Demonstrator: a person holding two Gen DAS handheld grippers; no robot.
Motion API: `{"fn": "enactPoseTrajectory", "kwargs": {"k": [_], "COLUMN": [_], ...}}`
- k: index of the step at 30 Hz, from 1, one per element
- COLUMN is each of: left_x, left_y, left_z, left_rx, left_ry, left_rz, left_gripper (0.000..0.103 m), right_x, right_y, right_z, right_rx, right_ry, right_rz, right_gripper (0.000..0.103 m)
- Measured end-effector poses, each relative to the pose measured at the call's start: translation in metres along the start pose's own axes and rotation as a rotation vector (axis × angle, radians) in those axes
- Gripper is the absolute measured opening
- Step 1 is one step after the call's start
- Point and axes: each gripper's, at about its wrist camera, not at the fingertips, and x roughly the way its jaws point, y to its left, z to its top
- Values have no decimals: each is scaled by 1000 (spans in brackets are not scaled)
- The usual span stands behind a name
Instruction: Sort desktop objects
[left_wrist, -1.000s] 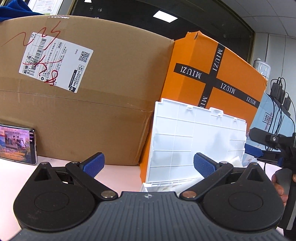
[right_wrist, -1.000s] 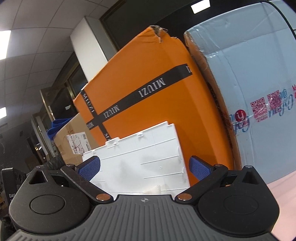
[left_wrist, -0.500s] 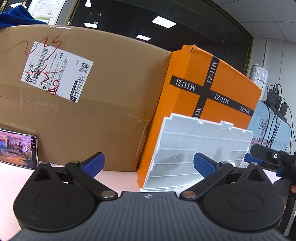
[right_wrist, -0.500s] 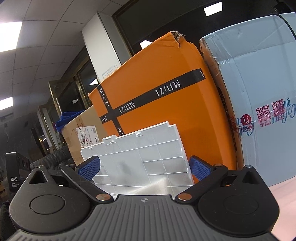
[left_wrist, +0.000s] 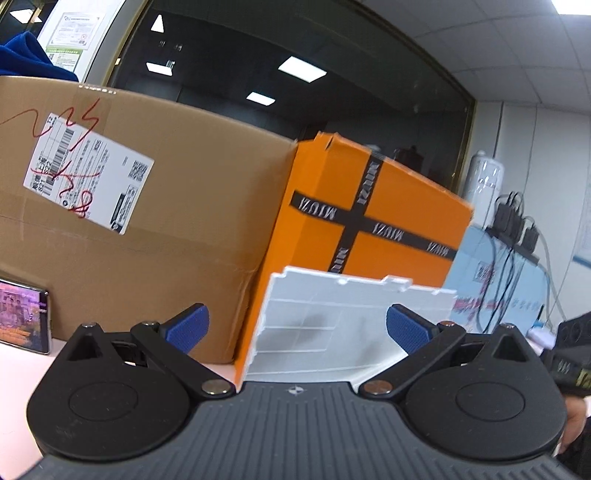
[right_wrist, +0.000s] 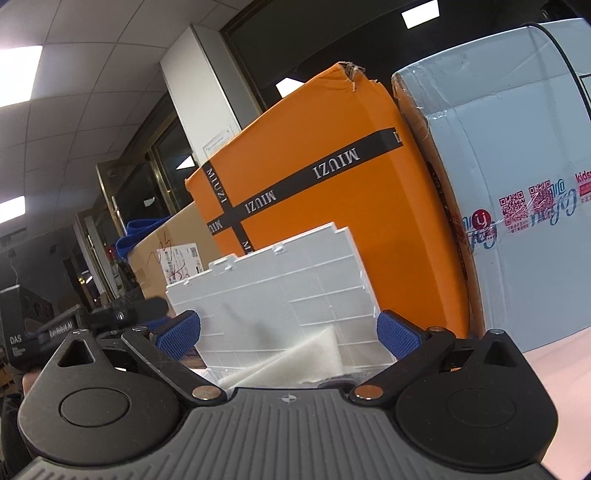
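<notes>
Both wrist views have tilted up over the last second: the white ribbed plastic organiser lid (left_wrist: 351, 328) filled the middle of the left view then and now sits low in it, with more ceiling above. Left view is motion-blurred. My read: both grippers are lifting away from the case, so one placement is probably just done and the next object is due.

Left gripper (left_wrist: 297, 325): jaws spread wide, blue pads well apart, nothing between them. Right gripper (right_wrist: 288, 334): same, spread and empty.

Landmark is the orange MIUZI cardboard box (left_wrist: 373, 221). The lid stands open, leaning back against its front. The case below the lid is mostly hidden by the gripper bodies; the right view shows only a white foam-like sheet (right_wrist: 295, 356) inside, other contents can't be told.

Left of the orange box: brown shipping carton with label (left_wrist: 140, 221), and a phone with lit screen (left_wrist: 24, 317) leaning on it. Right of it: pale blue printed carton (right_wrist: 517, 206).
</notes>
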Motion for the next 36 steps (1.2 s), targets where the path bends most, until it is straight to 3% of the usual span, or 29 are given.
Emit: {"fn": "enactPoseTrajectory", "kwargs": {"k": [7, 11, 23, 32, 36], "left_x": [-6, -6, -8, -4, 2], "left_y": [2, 2, 10, 2, -3], "left_z": [3, 4, 6, 2, 0], "left_rx": [-44, -41, -90, -57, -11], "left_ry": [-57, -59, -67, -40, 0], "left_rz": [25, 48, 66, 65, 102], "left_gripper": [103, 103, 103, 103, 103], "right_x": [-3, 1, 5, -8, -14], "right_y": [-1, -2, -5, 6, 7], "right_z": [5, 16, 19, 14, 11], "right_rx": [32, 70, 50, 45, 51], "right_ry": [-111, -182, -125, -84, -66], "right_rz": [-51, -26, 53, 56, 47], "right_gripper": [103, 103, 103, 103, 103]}}
